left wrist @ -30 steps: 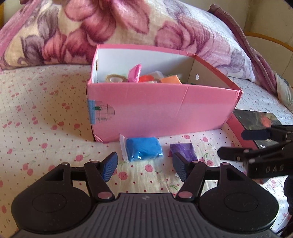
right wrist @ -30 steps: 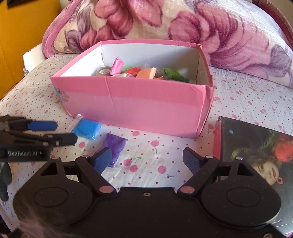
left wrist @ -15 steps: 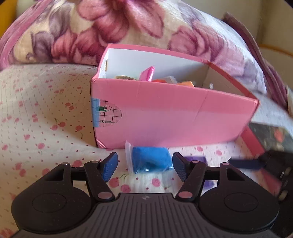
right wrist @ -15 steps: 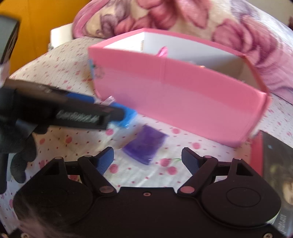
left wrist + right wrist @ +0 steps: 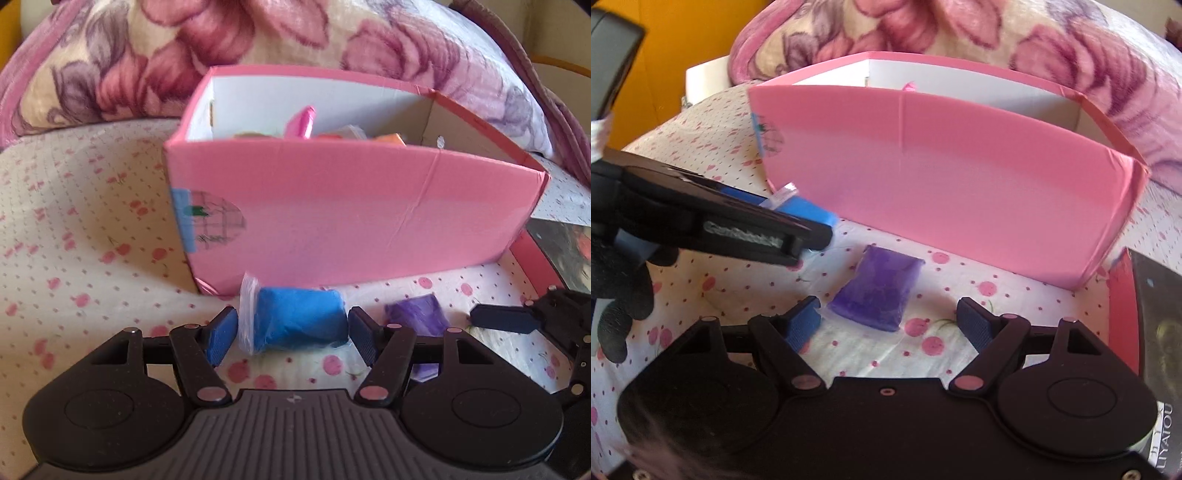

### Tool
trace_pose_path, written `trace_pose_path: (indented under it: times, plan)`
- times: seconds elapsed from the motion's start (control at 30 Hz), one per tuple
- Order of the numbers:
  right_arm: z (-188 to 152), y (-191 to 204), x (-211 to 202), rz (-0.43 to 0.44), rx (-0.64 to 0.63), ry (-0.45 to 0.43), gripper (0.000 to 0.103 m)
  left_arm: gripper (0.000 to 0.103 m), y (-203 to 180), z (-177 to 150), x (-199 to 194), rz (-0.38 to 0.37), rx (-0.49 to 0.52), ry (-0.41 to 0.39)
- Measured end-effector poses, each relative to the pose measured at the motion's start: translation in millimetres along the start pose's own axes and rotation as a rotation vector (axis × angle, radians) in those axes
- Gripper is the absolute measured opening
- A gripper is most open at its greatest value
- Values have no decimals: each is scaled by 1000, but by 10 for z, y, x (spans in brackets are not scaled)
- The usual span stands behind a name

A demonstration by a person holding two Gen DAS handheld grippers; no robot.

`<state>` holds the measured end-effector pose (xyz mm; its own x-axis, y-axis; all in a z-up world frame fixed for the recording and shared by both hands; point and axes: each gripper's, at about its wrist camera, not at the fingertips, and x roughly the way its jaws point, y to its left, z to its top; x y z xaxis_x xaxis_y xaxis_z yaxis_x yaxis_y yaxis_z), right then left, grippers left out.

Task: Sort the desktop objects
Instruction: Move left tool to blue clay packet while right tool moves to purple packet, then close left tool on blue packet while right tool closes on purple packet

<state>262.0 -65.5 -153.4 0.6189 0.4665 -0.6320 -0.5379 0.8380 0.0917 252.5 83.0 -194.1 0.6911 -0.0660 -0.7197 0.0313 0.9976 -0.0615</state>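
A blue clay pack (image 5: pixel 295 319) in clear wrap lies on the cherry-print sheet just in front of the pink box (image 5: pixel 351 221). My left gripper (image 5: pixel 293 332) stands open around it, one pad on each side, not pressing. A purple clay pack (image 5: pixel 877 291) lies to its right, and my right gripper (image 5: pixel 888 326) is open just behind it, the pack partly between the fingertips. The left gripper (image 5: pixel 816 227) crosses the right wrist view from the left, over the blue pack (image 5: pixel 809 212). The box holds several coloured clay packs and a tape roll.
A flowered pillow (image 5: pixel 258 40) lies behind the box. A book with a dark cover and red edge (image 5: pixel 1152 325) sits to the right of the box. A gloved hand (image 5: pixel 620 295) holds the left gripper. An orange wall and white furniture edge are at far left.
Both grippers moved forward and down. The blue pack now sits between the left fingers, and the purple pack has come up to the right fingertips. Both stayed open.
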Motion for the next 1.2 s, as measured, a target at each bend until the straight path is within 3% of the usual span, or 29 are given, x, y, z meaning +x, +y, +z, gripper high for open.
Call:
trace_pose_path:
  times: [0.1, 0.2, 0.47, 0.87, 1.07, 1.2]
  plan:
    - [-15, -17, 25, 0, 3, -7, 81, 65, -35, 10, 7, -25, 22, -4]
    - [-24, -10, 64, 3, 5, -7, 72, 65, -83, -15, 50, -13, 51, 6]
    - [1, -30, 96, 8, 20, -6, 59, 65, 3, -19, 61, -11, 7, -5]
    - [42, -104, 126, 11, 80, 4, 62, 65, -35, -24, 79, -8, 38, 8]
    - [62, -141, 140, 12, 109, 9, 41, 56, -9, -3, 45, -30, 34, 22]
    - [75, -166, 150, 13, 129, 13, 40, 54, -8, 20, -14, -61, 25, 22]
